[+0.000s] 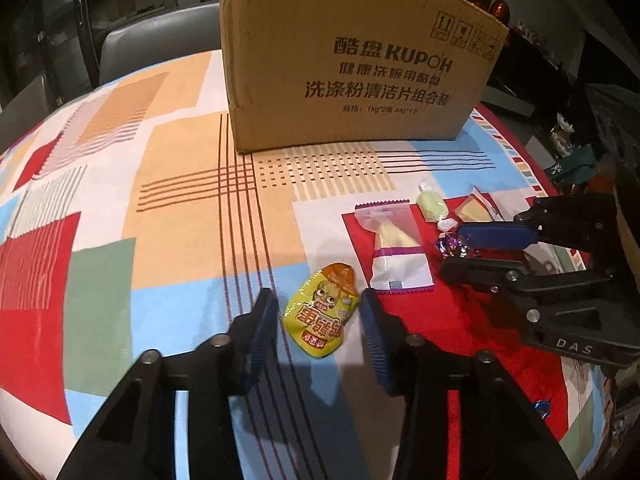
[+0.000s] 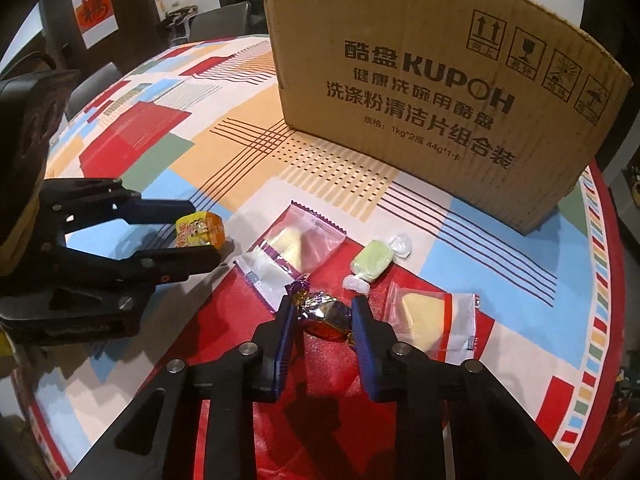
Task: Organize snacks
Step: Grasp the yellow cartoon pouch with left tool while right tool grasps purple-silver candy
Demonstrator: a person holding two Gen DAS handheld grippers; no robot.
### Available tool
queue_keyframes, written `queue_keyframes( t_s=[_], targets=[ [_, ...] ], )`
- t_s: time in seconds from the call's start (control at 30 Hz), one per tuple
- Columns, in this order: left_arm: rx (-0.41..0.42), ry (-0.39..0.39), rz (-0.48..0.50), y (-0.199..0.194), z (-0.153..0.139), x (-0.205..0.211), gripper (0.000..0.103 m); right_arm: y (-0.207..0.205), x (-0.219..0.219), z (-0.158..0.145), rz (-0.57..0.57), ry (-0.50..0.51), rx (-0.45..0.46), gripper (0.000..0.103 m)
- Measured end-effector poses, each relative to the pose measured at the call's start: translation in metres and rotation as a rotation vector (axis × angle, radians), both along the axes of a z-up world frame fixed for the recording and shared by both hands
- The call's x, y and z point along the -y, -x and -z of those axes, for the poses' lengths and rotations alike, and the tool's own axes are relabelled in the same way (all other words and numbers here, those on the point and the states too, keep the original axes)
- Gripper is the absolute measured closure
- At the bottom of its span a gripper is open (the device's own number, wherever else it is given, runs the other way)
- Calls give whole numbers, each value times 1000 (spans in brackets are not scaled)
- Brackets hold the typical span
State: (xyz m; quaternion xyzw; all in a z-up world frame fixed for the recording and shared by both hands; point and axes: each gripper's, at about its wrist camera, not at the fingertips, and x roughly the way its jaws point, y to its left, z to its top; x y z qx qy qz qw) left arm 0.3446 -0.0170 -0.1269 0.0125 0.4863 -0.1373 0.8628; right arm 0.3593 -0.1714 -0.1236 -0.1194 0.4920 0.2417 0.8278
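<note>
Patterned cloth over the desk (image 1: 180,168), dim room behind. Left gripper (image 1: 320,320) straddling a yellow jelly pouch (image 1: 320,314), pads at its sides but with gaps showing, not yet clamped. Right gripper (image 2: 322,320) closed on a purple foil candy (image 2: 326,316), just right of the pouch. Further out: white wafer pack (image 2: 288,252), green candy (image 2: 372,260), clear wedge pack (image 2: 432,320), all in front of the cardboard box (image 2: 440,92). Likely risks: slick pouch squirting sideways under a squeeze; candy held by crinkled foil alone, slipping on lift.
</note>
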Motion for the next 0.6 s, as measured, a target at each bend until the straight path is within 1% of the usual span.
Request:
queue_keyframes(
  t_s=[0.03, 0.13, 0.17, 0.2, 0.4, 0.6],
  targets=[
    [10, -3, -3, 1, -1, 0, 72, 1, 0, 0, 1, 0, 2, 74],
    [3, 14, 8, 2, -1, 1, 73, 5, 1, -1, -1, 1, 9, 74],
    [8, 9, 7, 3, -1, 1, 77, 5, 1, -1, -1, -1, 8, 74],
    [10, 10, 10, 4, -2, 2, 79, 6, 1, -2, 2, -4, 7, 74],
    [21, 29, 11, 9, -11, 4, 80, 9, 2, -8, 14, -19, 17, 74],
    [53, 46, -6, 18, -26, 2, 80, 15, 5, -23, 32, -43, 49, 74]
  ],
)
